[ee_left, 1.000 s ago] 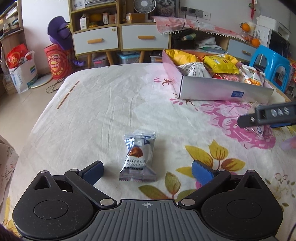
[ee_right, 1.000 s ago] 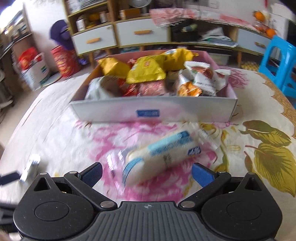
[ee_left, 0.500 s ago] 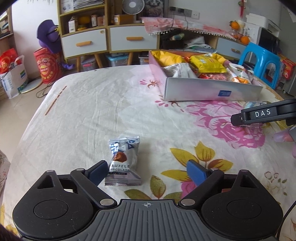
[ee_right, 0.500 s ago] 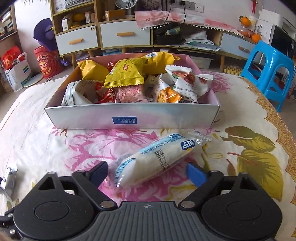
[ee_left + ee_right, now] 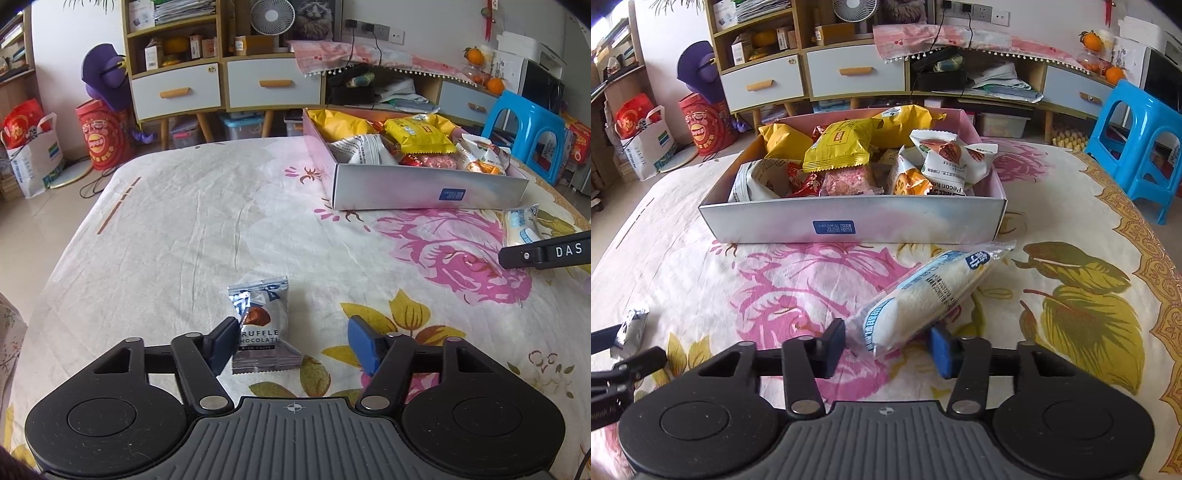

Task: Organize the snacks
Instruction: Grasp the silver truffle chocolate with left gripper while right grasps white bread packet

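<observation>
Bed with floral sheet [image 5: 177,229], cream with pink and yellow flowers, carrying everything. Open cardboard box [image 5: 849,221] toward the far side of the sheet, packed with snack bags: yellow, white, red, orange. Blue stool [image 5: 1145,147] beyond the box's right end. White rice cracker pack [image 5: 923,295] lying slantwise just in front of the box's near wall, toward its right corner, far tip near the wall. Small silver truffle chocolate packet [image 5: 260,328] flat on the sheet, well apart from the box, off to its left and nearer the camera.

Right claw [image 5: 888,349] closing around the cracker pack's near end, right pad touching the wrapper, left pad just beside it. Left claw [image 5: 293,343] closing, left pad against the chocolate packet's edge, right pad apart from it with a gap.
</observation>
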A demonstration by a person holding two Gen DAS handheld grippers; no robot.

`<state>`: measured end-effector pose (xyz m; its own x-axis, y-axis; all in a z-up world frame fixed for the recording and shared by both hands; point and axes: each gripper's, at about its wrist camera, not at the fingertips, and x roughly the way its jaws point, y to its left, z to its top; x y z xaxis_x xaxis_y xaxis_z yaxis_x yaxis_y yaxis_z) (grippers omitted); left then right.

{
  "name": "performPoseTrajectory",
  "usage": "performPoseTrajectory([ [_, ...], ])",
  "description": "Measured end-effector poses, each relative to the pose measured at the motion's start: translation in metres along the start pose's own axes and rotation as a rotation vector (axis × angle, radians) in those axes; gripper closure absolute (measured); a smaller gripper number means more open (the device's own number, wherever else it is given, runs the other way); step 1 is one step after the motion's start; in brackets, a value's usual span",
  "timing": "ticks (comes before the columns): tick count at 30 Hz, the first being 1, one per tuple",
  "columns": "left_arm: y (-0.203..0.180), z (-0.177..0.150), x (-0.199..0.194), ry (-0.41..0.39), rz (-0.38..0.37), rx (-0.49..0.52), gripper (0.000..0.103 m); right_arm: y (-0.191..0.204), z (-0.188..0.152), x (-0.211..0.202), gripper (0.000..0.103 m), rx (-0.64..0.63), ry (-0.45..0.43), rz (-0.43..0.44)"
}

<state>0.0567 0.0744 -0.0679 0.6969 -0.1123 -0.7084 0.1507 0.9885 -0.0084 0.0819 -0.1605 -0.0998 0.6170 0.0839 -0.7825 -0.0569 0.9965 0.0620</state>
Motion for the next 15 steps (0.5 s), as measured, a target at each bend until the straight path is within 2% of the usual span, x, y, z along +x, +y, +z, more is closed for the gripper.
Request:
performPoseTrajectory([
  [4, -0.0005, 0.0007, -0.0012, -0.003, 0.000, -0.002, 0.055, 0.0001, -0.0010, -0.0020, 0.077, -0.009, 0.004, 0.016],
  [8, 0.0009, 0.0016, -0.0023, -0.003, -0.010, -0.004, 0.076, -0.0002, -0.0013, -0.0039, 0.087, -0.013, 0.007, 0.033],
  [15, 0.0059, 0.0040, -0.0034, 0.003, -0.031, -0.044, 0.081, 0.0024, -0.0004, -0.0058, 0.102, -0.022, 0.015, 0.061],
])
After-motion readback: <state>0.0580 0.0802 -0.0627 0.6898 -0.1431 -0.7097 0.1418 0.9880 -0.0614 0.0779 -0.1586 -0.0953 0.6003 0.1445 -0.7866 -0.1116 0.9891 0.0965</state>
